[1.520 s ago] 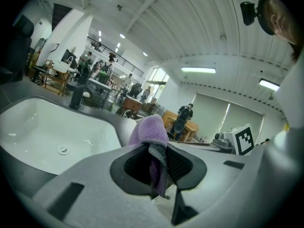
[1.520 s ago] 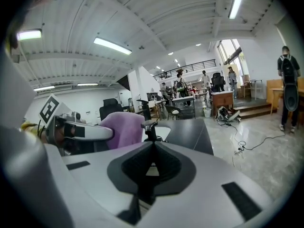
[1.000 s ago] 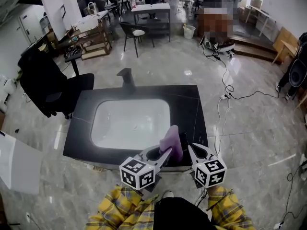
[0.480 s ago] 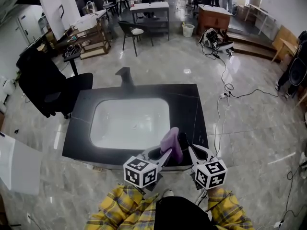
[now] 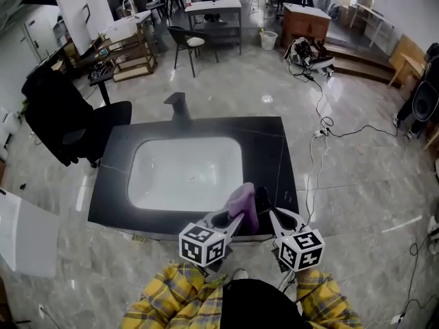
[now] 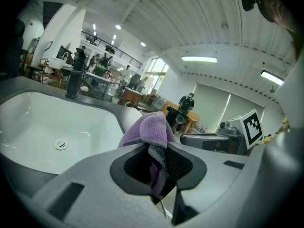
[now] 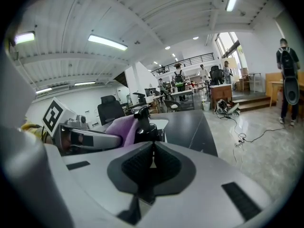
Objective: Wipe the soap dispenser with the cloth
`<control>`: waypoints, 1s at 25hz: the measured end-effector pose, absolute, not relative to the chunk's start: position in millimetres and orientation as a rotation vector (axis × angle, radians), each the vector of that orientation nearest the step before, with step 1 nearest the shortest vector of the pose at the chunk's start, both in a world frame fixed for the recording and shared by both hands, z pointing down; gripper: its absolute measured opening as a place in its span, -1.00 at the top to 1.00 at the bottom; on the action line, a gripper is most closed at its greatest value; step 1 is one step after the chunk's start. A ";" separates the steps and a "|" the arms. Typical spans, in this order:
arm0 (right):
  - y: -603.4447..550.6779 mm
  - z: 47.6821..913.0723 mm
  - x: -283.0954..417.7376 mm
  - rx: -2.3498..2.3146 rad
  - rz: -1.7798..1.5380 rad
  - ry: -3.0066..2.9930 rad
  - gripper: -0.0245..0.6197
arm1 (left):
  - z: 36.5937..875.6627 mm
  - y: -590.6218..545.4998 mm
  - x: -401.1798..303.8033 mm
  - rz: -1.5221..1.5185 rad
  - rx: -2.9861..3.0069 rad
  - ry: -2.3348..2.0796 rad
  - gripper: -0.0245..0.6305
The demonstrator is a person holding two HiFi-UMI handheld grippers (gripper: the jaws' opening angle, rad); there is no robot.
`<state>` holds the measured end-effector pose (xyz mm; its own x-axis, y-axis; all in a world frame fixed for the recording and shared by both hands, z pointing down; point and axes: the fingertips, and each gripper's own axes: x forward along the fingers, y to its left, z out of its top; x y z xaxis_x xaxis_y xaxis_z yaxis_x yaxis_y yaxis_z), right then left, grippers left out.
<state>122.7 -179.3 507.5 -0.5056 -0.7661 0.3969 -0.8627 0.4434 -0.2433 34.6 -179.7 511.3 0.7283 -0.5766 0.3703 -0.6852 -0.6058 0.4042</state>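
A purple cloth point(image 5: 243, 203) is pinched in my left gripper point(image 5: 236, 219), which is shut on it at the counter's near right corner. The cloth's upper fold lies against the left side of the black soap dispenser point(image 5: 262, 200). In the left gripper view the cloth point(image 6: 148, 128) bunches up out of the jaws, with the dispenser point(image 6: 175, 117) just behind it. My right gripper point(image 5: 274, 216) is shut with nothing in it, close to the dispenser's right side. The right gripper view shows the dispenser point(image 7: 143, 123) straight ahead and the cloth point(image 7: 121, 127) to its left.
The black counter point(image 5: 274, 156) holds a white basin point(image 5: 185, 173) with a dark faucet point(image 5: 178, 105) at its far edge. A black office chair point(image 5: 68, 125) stands to the left. Cables point(image 5: 322, 125) run over the floor to the right, with tables and chairs farther back.
My left gripper has sunk a little with the cloth, dragging it down along the dispenser's side. The right gripper has stayed where it was.
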 end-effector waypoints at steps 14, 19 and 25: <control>-177.1 512.7 113.0 1.396 0.620 -2.474 0.90 | 528.9 -173.9 26.3 0.260 2.340 -1.013 0.73; -176.9 512.0 111.3 1.394 0.616 -2.480 0.90 | 532.0 -173.2 23.9 0.264 2.337 -1.005 0.73; -176.5 509.2 110.3 1.372 0.581 -2.502 0.90 | 536.8 -171.9 21.2 0.316 2.344 -1.007 0.73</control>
